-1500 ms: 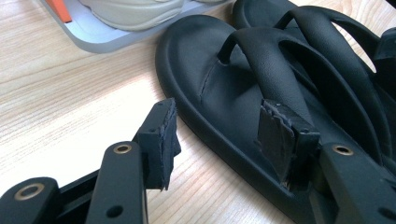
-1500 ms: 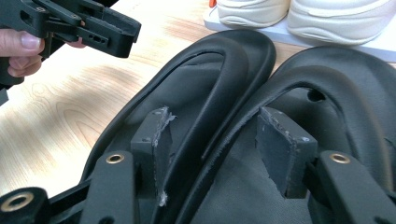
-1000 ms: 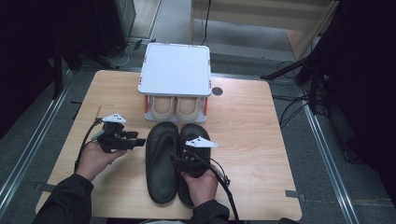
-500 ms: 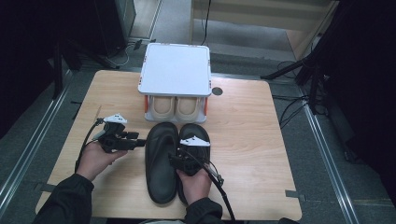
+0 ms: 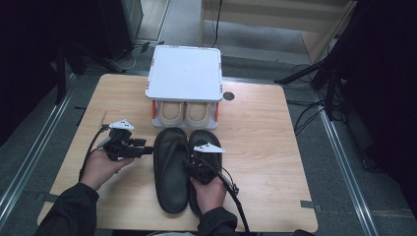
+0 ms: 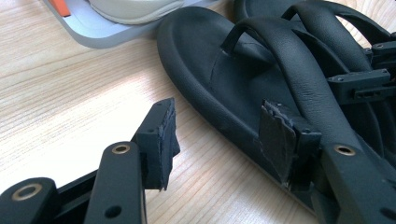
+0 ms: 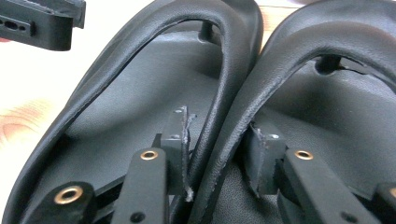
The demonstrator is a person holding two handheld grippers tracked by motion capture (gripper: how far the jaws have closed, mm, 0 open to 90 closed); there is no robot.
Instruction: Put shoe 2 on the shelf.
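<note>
Between both sandals [image 5: 187,167], the right tongs [image 7: 217,149] have just closed on their inner straps [image 7: 233,107]; left tongs [image 6: 219,135] gape empty.

No text, label, brand, number or sign can be read anywhere.

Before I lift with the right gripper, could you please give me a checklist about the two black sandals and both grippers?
1. Right gripper, whose jaws have just been closing, has the inner straps of the left black rubber thong sandal and the right black sandal between its jaws: ok.
2. Pads touch both straps: ok. Firm enough to lift: cannot tell.
3. Left gripper open beside the left sandal, holding nothing: ok.
4. White-topped rack with beige shoes stands apart from the sandal toes: ok.
5. Wooden table is bare to the right of the sandals: ok.
</note>
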